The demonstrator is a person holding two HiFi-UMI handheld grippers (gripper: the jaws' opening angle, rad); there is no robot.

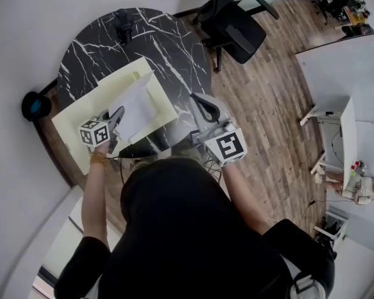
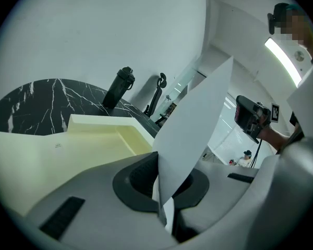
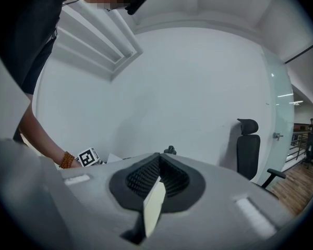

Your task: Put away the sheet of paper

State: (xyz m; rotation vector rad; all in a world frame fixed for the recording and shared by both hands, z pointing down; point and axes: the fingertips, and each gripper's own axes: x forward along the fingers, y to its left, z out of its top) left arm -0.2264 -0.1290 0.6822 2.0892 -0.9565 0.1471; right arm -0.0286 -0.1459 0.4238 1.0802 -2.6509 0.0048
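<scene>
Your left gripper (image 1: 116,118) is clamped shut on the near edge of the sheet of paper (image 1: 137,108), which reaches forward and hangs just above the pale yellow tray (image 1: 87,104), so lower it straight down.

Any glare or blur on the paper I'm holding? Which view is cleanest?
Left gripper view cleanest: sheet of paper sharp, glare-free; ceiling light glaring upper right. Head view: sharp, fisheye-bent edges. Right gripper view: dark corners, cream piece between fingers slightly soft.
</scene>
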